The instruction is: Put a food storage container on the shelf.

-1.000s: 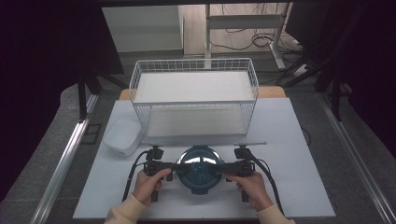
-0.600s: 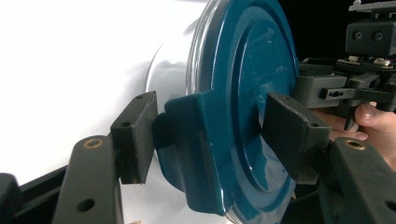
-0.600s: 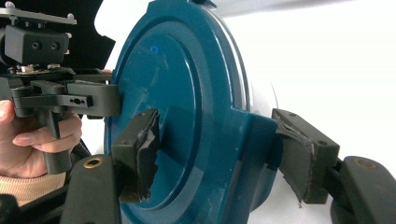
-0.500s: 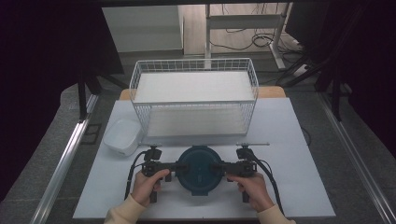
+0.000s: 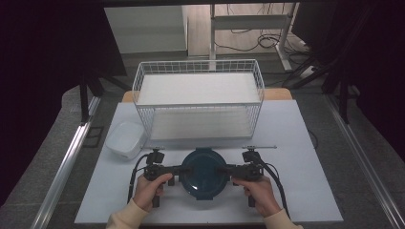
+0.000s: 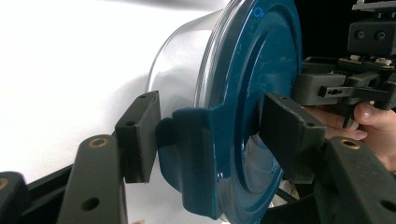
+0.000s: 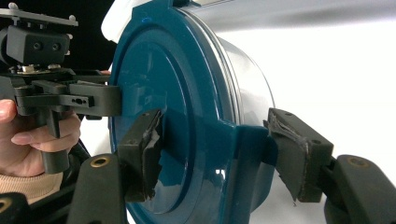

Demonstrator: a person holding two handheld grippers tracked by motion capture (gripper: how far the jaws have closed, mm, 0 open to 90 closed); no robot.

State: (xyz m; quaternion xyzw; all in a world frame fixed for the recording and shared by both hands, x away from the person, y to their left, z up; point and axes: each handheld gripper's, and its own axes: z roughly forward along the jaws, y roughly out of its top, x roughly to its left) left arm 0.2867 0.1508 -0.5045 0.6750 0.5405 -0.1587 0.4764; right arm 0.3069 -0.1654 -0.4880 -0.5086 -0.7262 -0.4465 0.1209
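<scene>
A round clear container with a dark teal lid [image 5: 204, 174] stands on the white table [image 5: 296, 143] near its front edge, between my two hands. My left gripper [image 5: 180, 171] reaches in from the left, and its jaws have just been closing on the lid's left side clip [image 6: 196, 154]; one pad [image 6: 140, 135] bears on the clip, the other on the lid's top. My right gripper [image 5: 228, 170] mirrors it, having just closed further. Its taped pads [image 7: 289, 149] press the right side clip [image 7: 247, 158] and the lid face.
A white wire basket [image 5: 198, 95] stands at the back of the table, directly behind the container. A white plastic tub [image 5: 125, 138] sits at the basket's front left corner. A thin metal rod [image 5: 260, 147] lies just behind my right gripper.
Both hands have stayed at the container's sides. The jaws of both grippers have narrowed onto the lid's side clips. The bright glare on the lid has gone.
</scene>
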